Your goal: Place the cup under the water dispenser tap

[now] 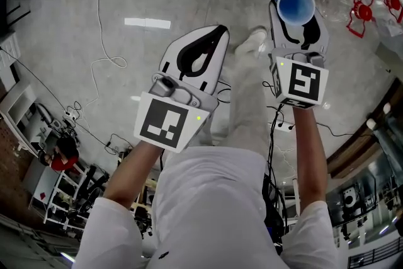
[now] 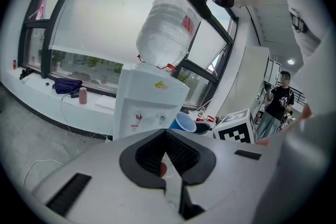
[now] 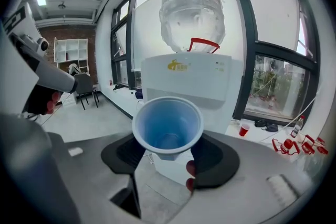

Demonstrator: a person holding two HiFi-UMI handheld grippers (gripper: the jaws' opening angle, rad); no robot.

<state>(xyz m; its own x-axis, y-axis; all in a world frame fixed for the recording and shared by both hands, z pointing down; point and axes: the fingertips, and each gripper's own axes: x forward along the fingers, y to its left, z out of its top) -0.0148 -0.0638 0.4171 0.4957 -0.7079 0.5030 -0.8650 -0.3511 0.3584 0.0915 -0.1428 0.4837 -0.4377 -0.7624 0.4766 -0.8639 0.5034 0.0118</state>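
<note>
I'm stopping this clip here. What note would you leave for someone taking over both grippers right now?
Left gripper: shut, nothing in it, held beside the right one.
Right gripper: shut on the blue cup, gripping its lower part, mouth up.
Water dispenser: straight ahead, bottle on top, taps on its front.
Done: the cup is in the grip and faces the dispenser.
Left: bring the cup in under a tap, set it down, then open the jaws. It is not yet under a tap.
</note>
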